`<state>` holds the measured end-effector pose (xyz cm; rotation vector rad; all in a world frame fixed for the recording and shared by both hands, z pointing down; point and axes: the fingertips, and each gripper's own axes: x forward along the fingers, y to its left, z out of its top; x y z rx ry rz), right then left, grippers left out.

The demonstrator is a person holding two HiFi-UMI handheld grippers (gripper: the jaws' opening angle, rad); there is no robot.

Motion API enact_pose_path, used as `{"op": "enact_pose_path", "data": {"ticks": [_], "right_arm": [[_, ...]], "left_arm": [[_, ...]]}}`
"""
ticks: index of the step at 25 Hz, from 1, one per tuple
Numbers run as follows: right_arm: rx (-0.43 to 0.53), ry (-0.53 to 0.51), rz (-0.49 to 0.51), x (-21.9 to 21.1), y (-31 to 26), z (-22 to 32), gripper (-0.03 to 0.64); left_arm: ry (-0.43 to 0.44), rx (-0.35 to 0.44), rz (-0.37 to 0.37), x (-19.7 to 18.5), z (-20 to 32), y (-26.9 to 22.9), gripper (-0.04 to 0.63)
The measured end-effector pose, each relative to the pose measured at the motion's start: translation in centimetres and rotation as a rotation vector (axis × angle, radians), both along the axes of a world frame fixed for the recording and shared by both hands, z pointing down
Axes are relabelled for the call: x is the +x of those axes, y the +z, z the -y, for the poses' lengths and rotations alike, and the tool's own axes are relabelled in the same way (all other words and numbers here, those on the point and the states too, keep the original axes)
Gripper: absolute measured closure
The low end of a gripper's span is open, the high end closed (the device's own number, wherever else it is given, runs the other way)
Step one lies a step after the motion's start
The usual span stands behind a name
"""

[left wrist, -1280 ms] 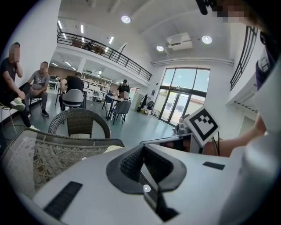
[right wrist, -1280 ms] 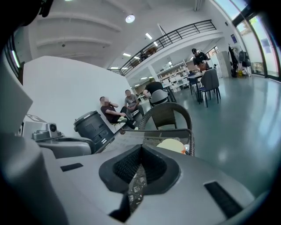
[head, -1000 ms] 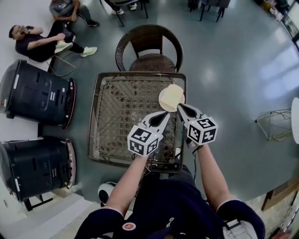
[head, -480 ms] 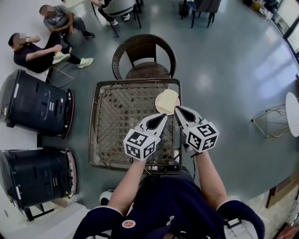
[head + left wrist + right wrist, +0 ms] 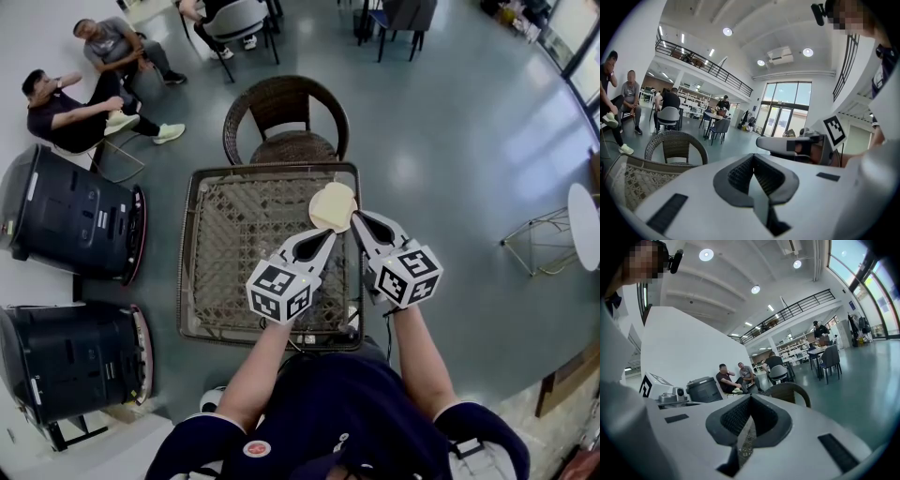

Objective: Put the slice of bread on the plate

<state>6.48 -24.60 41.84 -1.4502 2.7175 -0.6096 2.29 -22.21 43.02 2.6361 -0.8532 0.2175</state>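
A pale round plate (image 5: pixel 323 214) sits near the far right edge of the glass-topped wicker table (image 5: pixel 234 225), and a slice of bread (image 5: pixel 338 199) lies on it. My left gripper (image 5: pixel 329 234) hovers just short of the plate, jaws shut and empty (image 5: pixel 752 158). My right gripper (image 5: pixel 357 217) hangs at the plate's right rim, also shut with nothing in it (image 5: pixel 750 400). Neither gripper view shows the plate or the bread. The right gripper's body (image 5: pixel 790 144) shows in the left gripper view.
A wicker chair (image 5: pixel 286 117) stands behind the table. Two black drum-shaped machines (image 5: pixel 70 202) (image 5: pixel 66 352) stand to the left. People sit at the far left (image 5: pixel 66 103). At the right are a wire rack (image 5: pixel 536 246) and a white round table (image 5: pixel 585 225).
Both grippers have risen a little above the table, the right one more. Both stay shut. The bread stays on the plate.
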Motion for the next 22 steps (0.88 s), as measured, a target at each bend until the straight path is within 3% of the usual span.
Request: {"op": "enact_pose_path", "data": {"ticks": [22], "right_arm": [[0.029,0.003,-0.009,-0.3,-1.2,-0.3,0.611]], "left_arm": [[0.014,0.016,0.0,-0.2,-0.4,-0.8,0.589]]}}
